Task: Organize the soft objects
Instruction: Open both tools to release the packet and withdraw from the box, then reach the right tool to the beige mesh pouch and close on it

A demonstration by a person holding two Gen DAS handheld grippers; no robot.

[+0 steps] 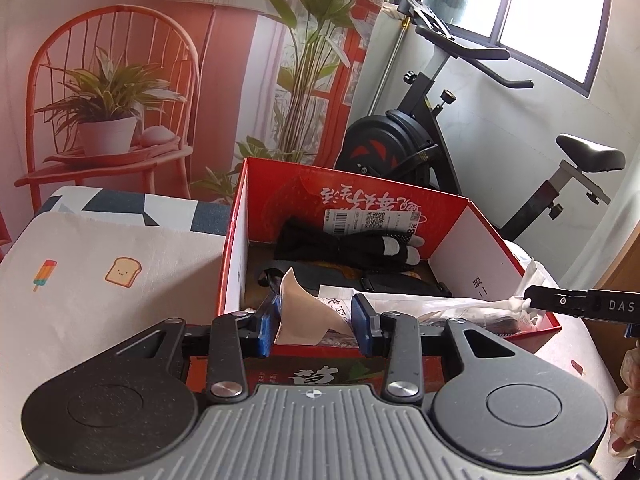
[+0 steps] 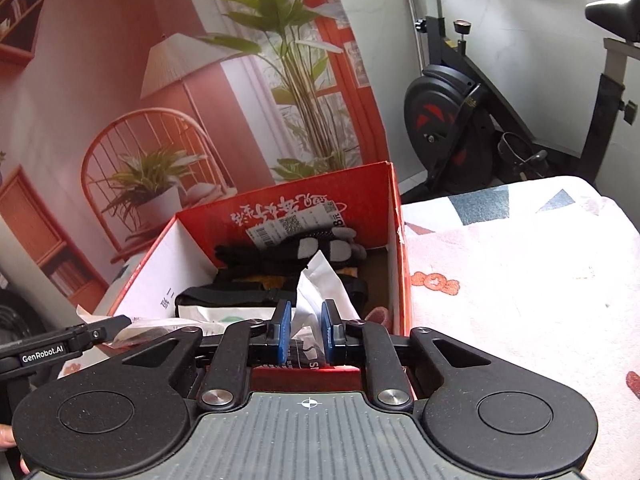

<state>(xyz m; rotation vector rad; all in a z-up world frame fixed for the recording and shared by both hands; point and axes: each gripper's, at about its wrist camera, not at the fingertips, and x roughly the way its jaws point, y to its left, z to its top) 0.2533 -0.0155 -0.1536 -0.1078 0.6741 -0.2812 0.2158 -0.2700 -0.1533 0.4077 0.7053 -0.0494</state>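
An open red cardboard box stands on the bed. Inside lie black gloves at the back, a dark strap item and a long clear plastic-wrapped package across the front. My left gripper is open, with the package's beige end between its blue pads. My right gripper is closed on the package's white crumpled end. The right gripper's finger also shows in the left wrist view, and the left gripper's in the right wrist view.
The bed carries a patterned cover. A black exercise bike stands behind the box. A printed backdrop with a chair and plants hangs behind the bed.
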